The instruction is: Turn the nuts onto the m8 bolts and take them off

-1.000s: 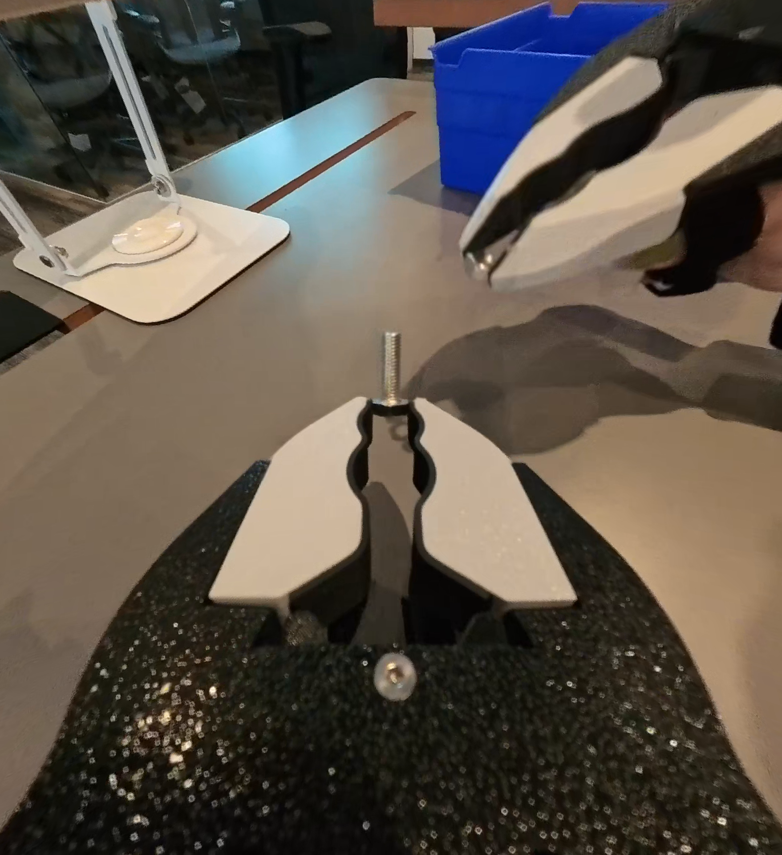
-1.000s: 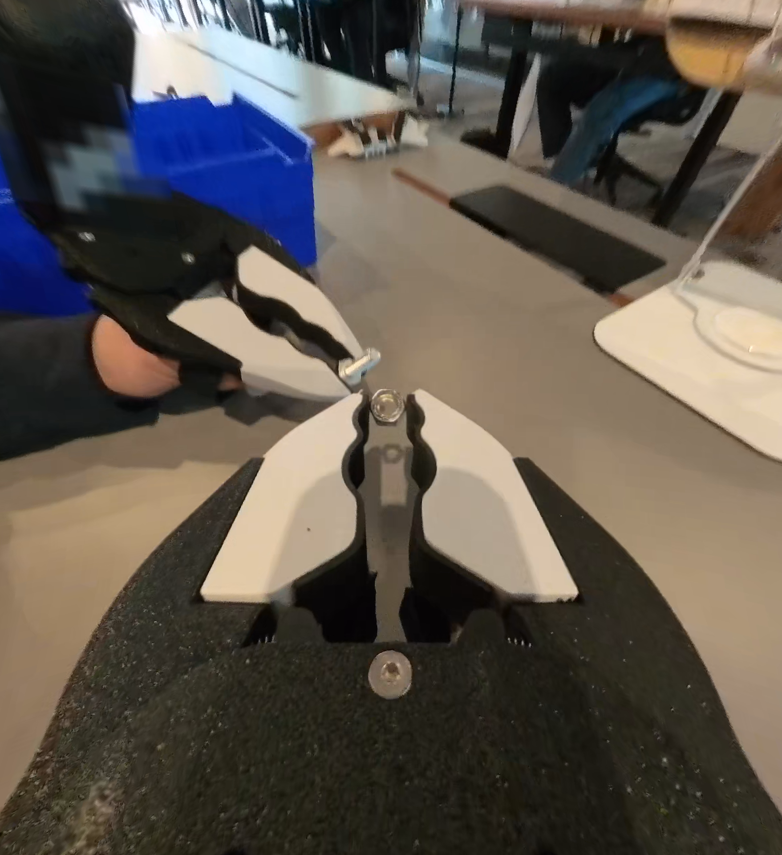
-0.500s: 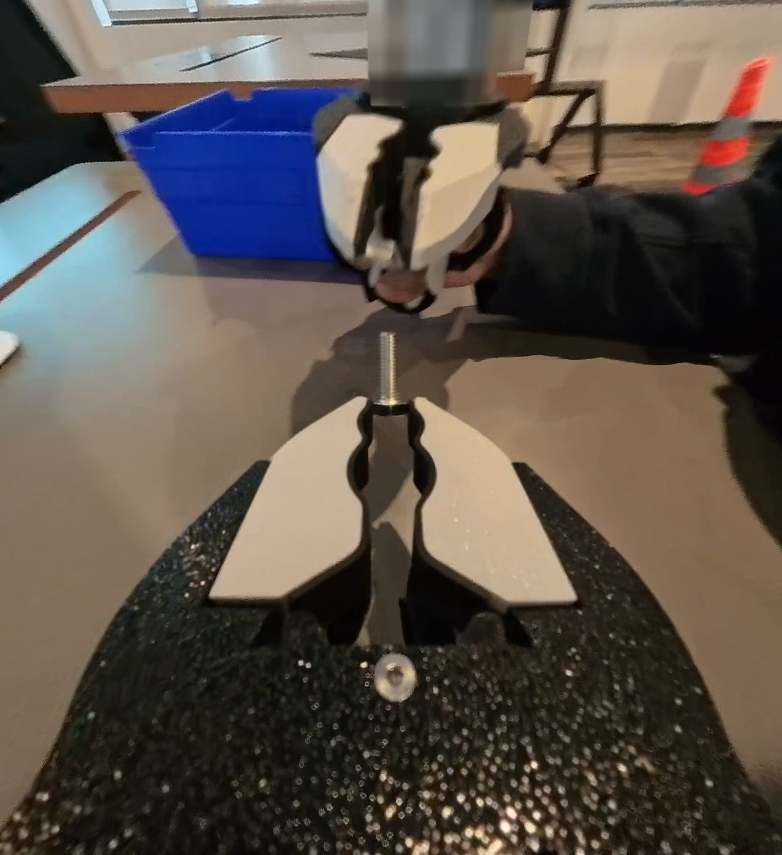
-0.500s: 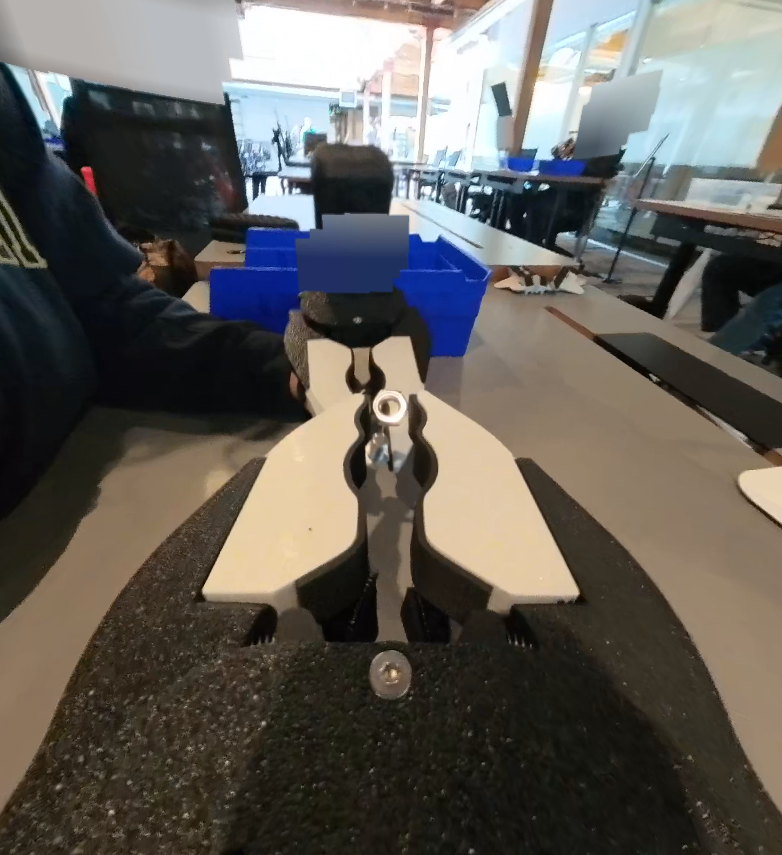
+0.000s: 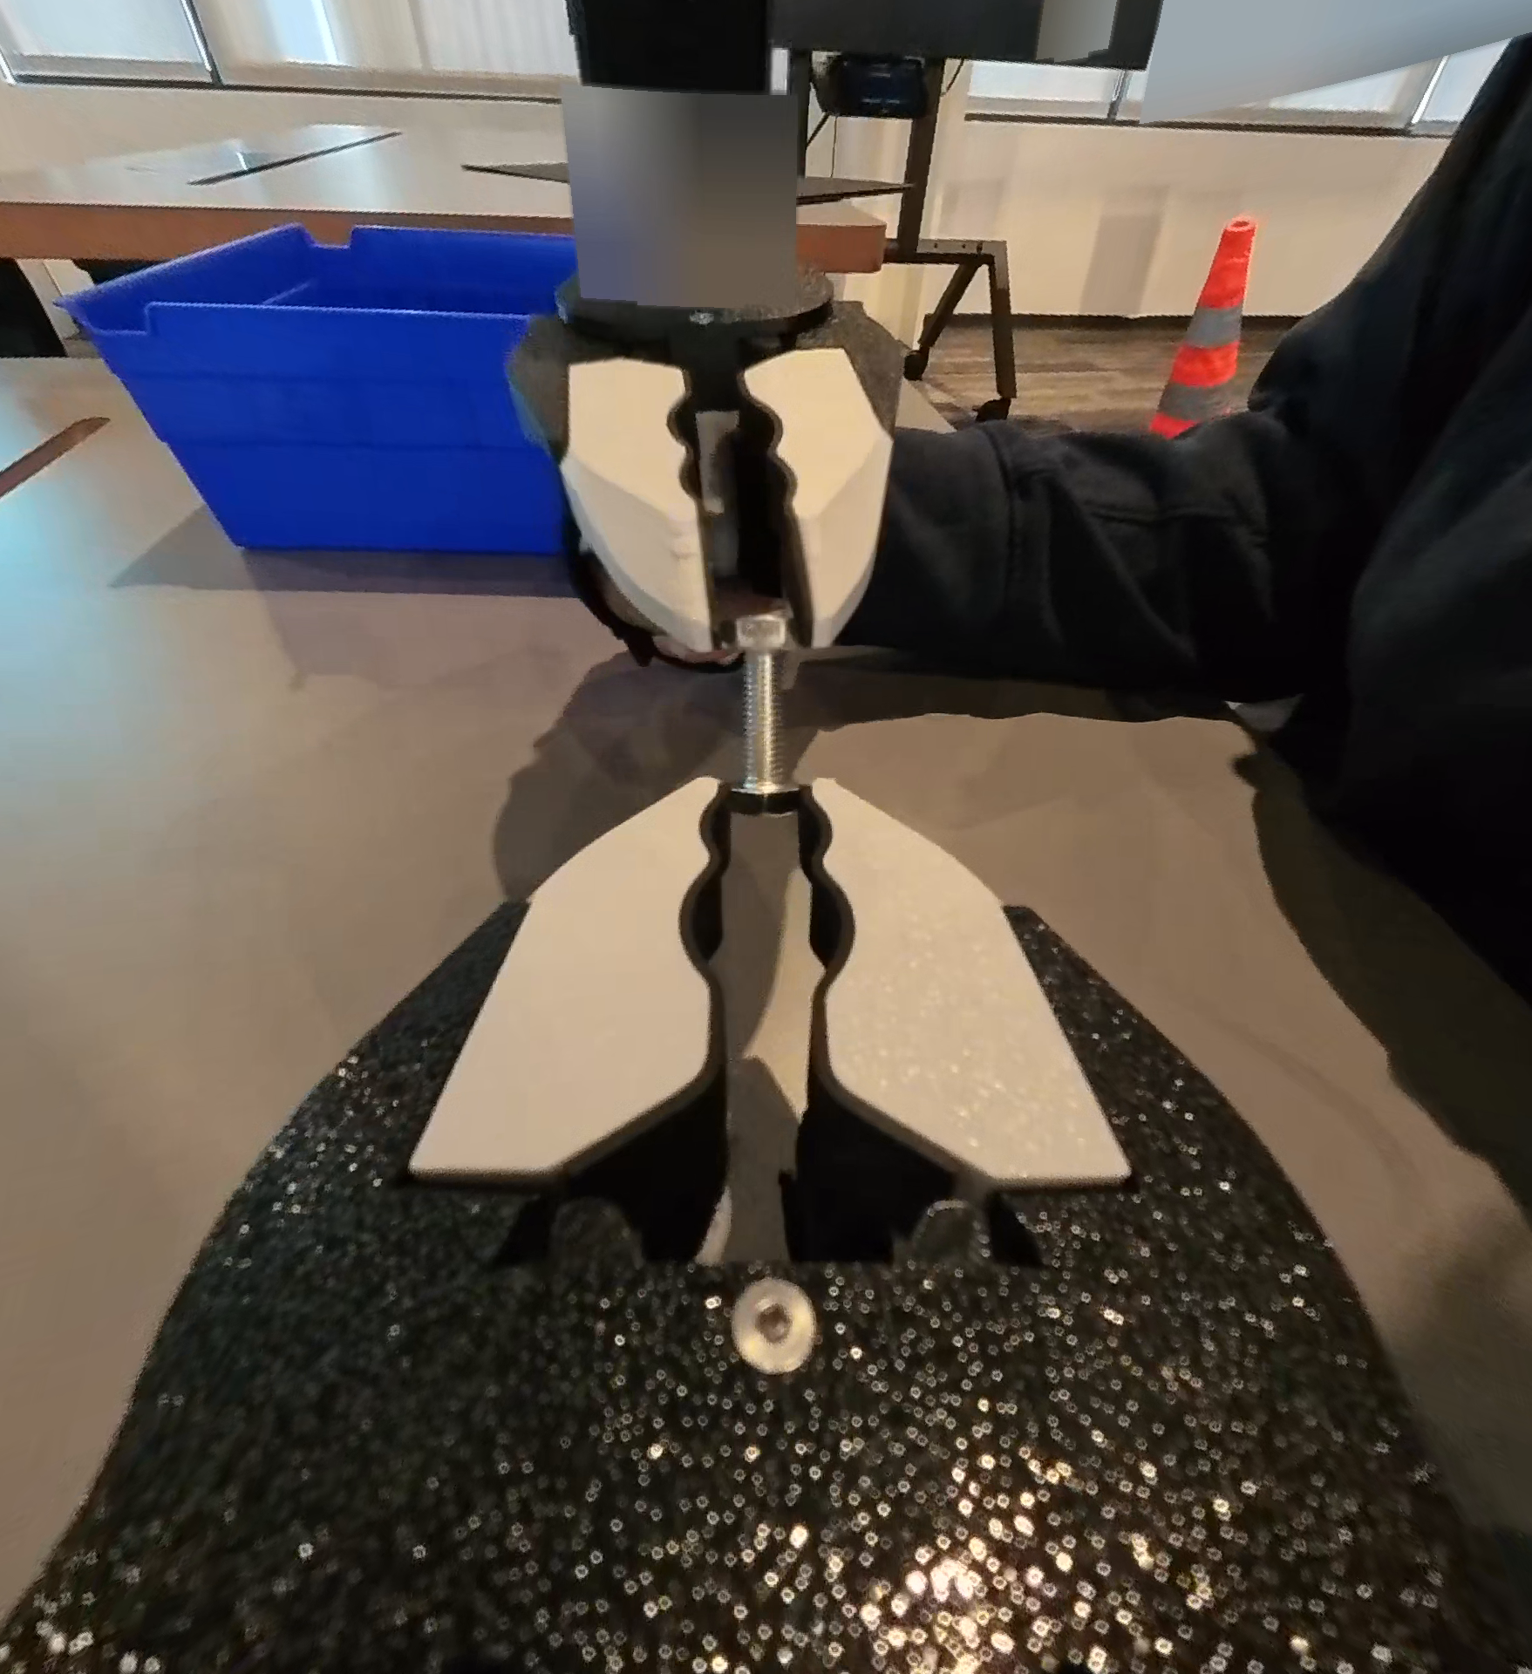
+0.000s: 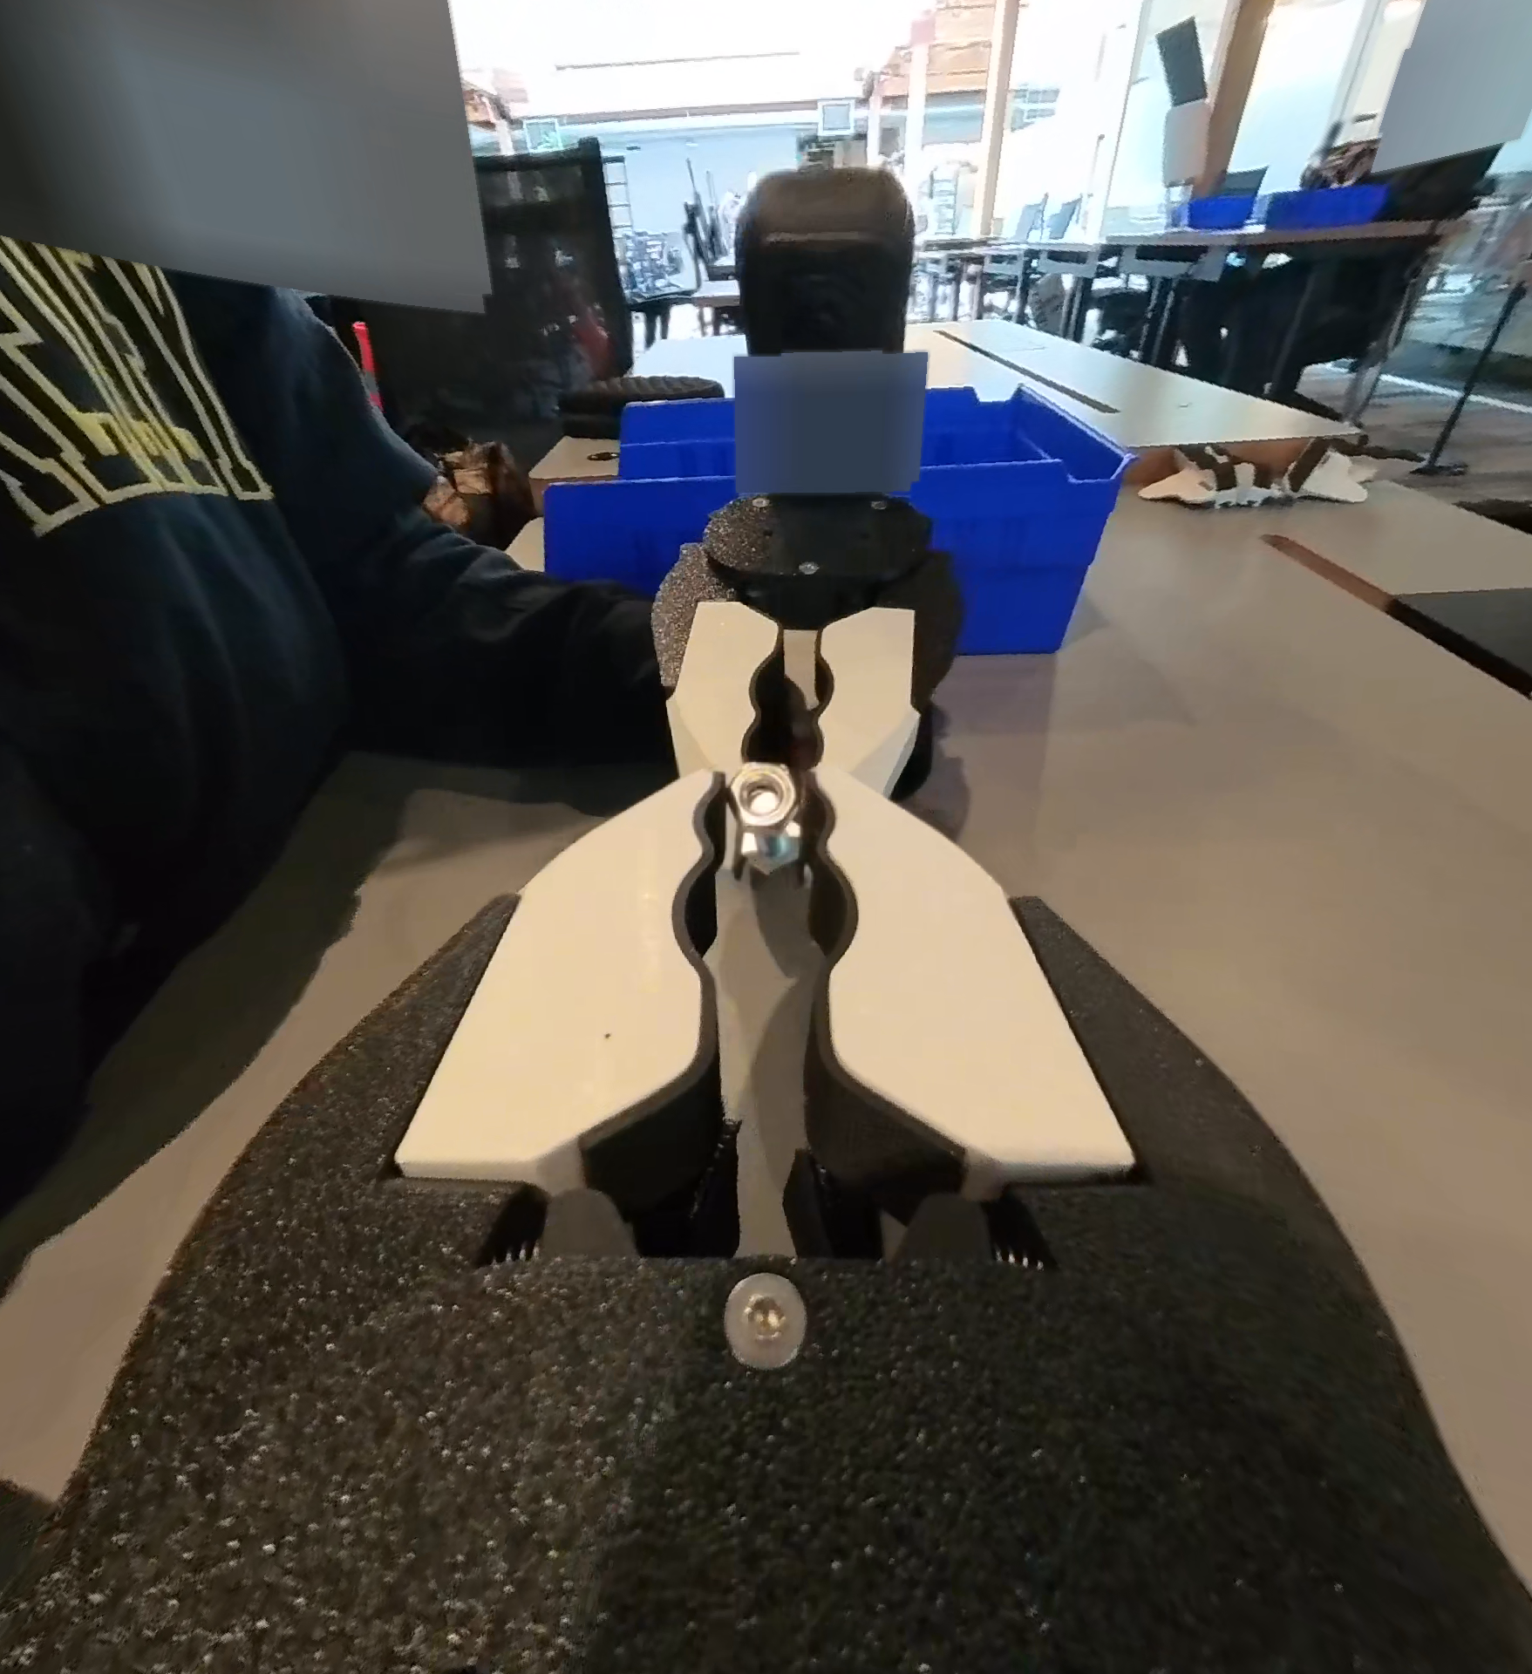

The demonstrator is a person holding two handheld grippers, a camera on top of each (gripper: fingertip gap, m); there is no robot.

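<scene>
Steel on steel: my left gripper point(image 5: 760, 797) is clenched on the hex head of the M8 bolt point(image 5: 762, 725), threaded shank pointing away, while my right gripper point(image 6: 766, 802) is clamped on the nut point(image 6: 764, 799), pads pressing its flats. Nut sits right at the bolt's tip, both grippers nose to nose above the table point(image 5: 200, 815) — I judge this the start of threading on. To do it well I'd keep nut and shank on one axis, press lightly, maybe back-turn until the threads seat, then rotate the right wrist w/o forcing — cross-threading is the risk. Bolt and nut are bright, zinc-looking metal, the shank finely ridged, the nut six-sided. Fingers are smooth pale plastic w/ wavy black inner edges; gripper bodies are rough, speckled black. Behind: a glossy blue bin point(image 5: 336, 408), a matte grey tabletop, an orange cone point(image 5: 1215, 335).
</scene>
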